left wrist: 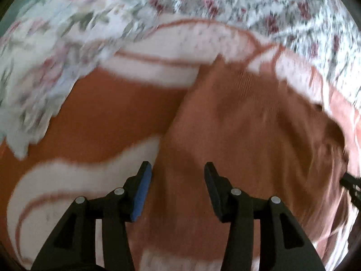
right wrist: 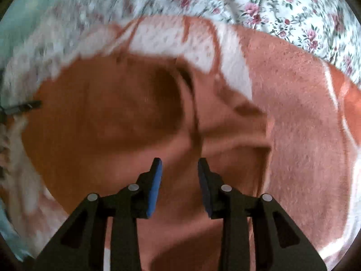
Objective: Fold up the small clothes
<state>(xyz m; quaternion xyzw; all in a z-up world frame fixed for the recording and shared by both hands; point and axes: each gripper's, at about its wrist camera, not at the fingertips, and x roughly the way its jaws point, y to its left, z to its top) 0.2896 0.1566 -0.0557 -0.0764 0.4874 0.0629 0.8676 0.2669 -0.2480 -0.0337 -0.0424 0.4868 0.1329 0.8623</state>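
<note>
An orange-brown knitted garment (left wrist: 237, 122) with white bands lies rumpled on a floral sheet and fills both views; it also shows in the right wrist view (right wrist: 293, 117). A white band (left wrist: 158, 67) crosses its far edge. My left gripper (left wrist: 178, 169) is open just above the orange fabric, nothing between its fingers. My right gripper (right wrist: 180, 164) is open over a fold (right wrist: 196, 122) in the middle of the garment, empty. The right gripper's tip (left wrist: 352, 185) shows at the right edge of the left wrist view; the left gripper's tip (right wrist: 22, 107) shows at the left edge of the right wrist view.
The floral sheet (left wrist: 259, 2) surrounds the garment on the far side, also in the right wrist view (right wrist: 282, 6). A pale teal surface (right wrist: 20, 15) shows at the upper left. The views are motion-blurred.
</note>
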